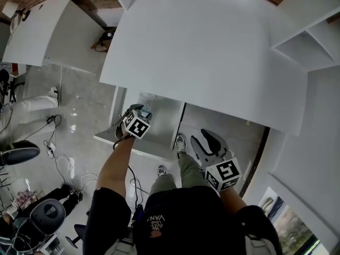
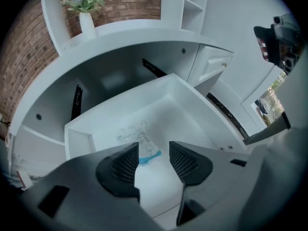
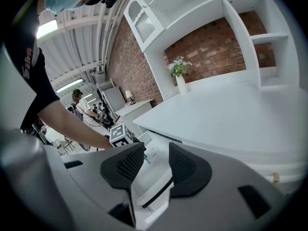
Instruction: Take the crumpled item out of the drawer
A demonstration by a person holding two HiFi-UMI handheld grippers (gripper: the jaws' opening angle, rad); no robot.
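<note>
The white drawer (image 2: 79, 129) is pulled out from under the white surface (image 1: 202, 52). A crumpled clear plastic item (image 2: 140, 139) with a blue band lies on its floor, just past the tips of the left tongs (image 2: 153, 150), which are parted and clamp nothing. Bare drawer floor runs on beyond it to the back wall. The right tongs (image 3: 156, 153), parted and empty, hang well to the right, below the surface's front edge.

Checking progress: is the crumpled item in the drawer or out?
In. The crumpled item lies on the floor of the open drawer, just beyond the open left gripper, not gripped.
</note>
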